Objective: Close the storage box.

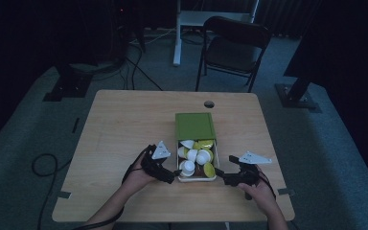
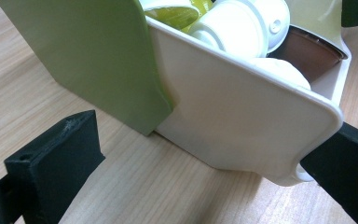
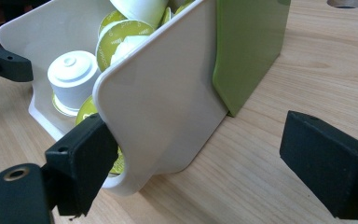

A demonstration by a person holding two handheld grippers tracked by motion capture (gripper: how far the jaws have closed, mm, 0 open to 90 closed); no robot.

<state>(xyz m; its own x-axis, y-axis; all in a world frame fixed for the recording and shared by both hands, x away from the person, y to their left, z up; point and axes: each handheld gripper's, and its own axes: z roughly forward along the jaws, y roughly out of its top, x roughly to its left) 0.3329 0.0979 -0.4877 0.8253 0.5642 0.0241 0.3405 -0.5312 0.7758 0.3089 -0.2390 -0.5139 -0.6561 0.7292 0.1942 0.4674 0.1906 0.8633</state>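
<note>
A green box sleeve lies on the wooden table, and its white drawer is pulled out toward me. The drawer holds several white, yellow-green and brown capsules. My left gripper is open at the drawer's front left corner. In the left gripper view that gripper straddles the white drawer, one jaw wide of it and the other by the front lip. My right gripper is open at the front right corner. In the right gripper view it spans the drawer wall, its left jaw against the drawer's front.
A grommet hole sits near the table's far edge. A dark folding chair and a white desk leg stand behind the table. Cables trail on the floor at the left. The tabletop is bare on both sides of the box.
</note>
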